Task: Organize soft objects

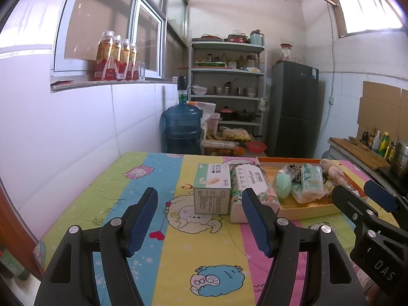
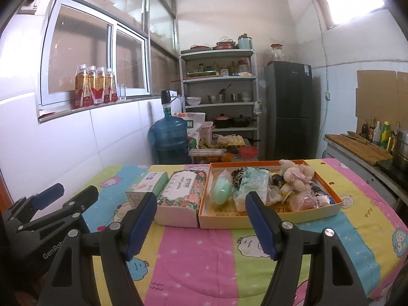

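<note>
An orange tray (image 2: 267,218) on the cartoon-print table holds soft things: a green sponge (image 2: 221,190), a tissue pack (image 2: 251,186), a pink plush toy (image 2: 295,174) and small packets. Left of it lie a floral tissue box (image 2: 179,191) and a small green-white box (image 2: 146,186). My right gripper (image 2: 201,204) is open and empty, short of the tray's near edge. My left gripper (image 1: 200,201) is open and empty in front of the small box (image 1: 212,187) and floral box (image 1: 251,186). The tray (image 1: 306,207) and the right gripper (image 1: 357,195) show at right in the left wrist view.
The table stands against a white tiled wall on the left. Behind it are a blue water jug (image 2: 169,137), a metal shelf with cookware (image 2: 219,94) and a dark fridge (image 2: 289,109). A counter with bottles (image 2: 377,137) runs along the right.
</note>
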Demonstrator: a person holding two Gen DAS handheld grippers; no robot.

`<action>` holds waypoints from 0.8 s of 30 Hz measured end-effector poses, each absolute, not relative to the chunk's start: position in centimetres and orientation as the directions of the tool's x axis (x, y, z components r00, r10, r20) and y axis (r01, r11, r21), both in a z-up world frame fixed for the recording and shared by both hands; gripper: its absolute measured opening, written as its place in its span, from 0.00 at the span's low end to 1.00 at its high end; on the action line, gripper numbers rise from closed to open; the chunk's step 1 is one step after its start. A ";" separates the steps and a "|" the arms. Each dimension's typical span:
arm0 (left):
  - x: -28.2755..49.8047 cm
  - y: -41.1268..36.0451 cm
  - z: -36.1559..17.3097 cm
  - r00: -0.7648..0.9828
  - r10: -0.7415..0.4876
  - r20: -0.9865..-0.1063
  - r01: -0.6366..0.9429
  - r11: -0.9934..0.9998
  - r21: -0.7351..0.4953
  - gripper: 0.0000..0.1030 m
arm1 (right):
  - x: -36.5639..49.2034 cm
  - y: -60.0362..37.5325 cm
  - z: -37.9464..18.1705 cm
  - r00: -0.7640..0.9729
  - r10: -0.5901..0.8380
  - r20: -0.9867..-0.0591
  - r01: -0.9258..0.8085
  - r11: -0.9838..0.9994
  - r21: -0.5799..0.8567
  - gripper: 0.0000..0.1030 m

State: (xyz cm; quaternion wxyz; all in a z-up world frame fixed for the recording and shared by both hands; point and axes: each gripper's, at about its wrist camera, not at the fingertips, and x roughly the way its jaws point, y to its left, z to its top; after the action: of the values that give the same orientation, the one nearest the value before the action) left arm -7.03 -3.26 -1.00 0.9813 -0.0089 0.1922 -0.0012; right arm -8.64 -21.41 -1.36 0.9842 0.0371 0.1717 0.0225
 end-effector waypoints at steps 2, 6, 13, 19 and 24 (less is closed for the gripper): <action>-6.9 -3.3 -1.1 0.925 -0.004 -0.380 -0.001 1.000 -0.014 0.68 | -8.6 -21.4 -1.3 0.940 0.056 -0.337 -0.031 0.996 0.079 0.69; -6.8 -3.3 -1.0 0.924 -0.004 -0.381 0.001 1.000 -0.009 0.68 | -8.7 -21.4 -1.3 0.940 0.057 -0.336 -0.032 0.996 0.080 0.69; -6.9 -3.4 -1.0 0.924 -0.005 -0.383 0.002 1.000 -0.007 0.68 | -8.6 -21.2 -1.3 0.940 0.059 -0.337 -0.033 0.996 0.082 0.69; -6.9 -3.4 -1.0 0.924 -0.005 -0.383 0.002 1.000 -0.007 0.68 | -8.6 -21.2 -1.3 0.940 0.060 -0.337 -0.034 0.996 0.083 0.69; -6.9 -3.4 -1.0 0.923 -0.005 -0.384 0.002 1.000 -0.008 0.68 | -8.6 -21.2 -1.3 0.939 0.059 -0.338 -0.033 0.996 0.083 0.69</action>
State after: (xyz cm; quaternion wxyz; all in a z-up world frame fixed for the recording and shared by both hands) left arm -6.91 -3.43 -1.04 0.9807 -0.0036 0.1957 -0.0020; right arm -8.64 -21.24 -1.31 0.9840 0.0380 0.1725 0.0233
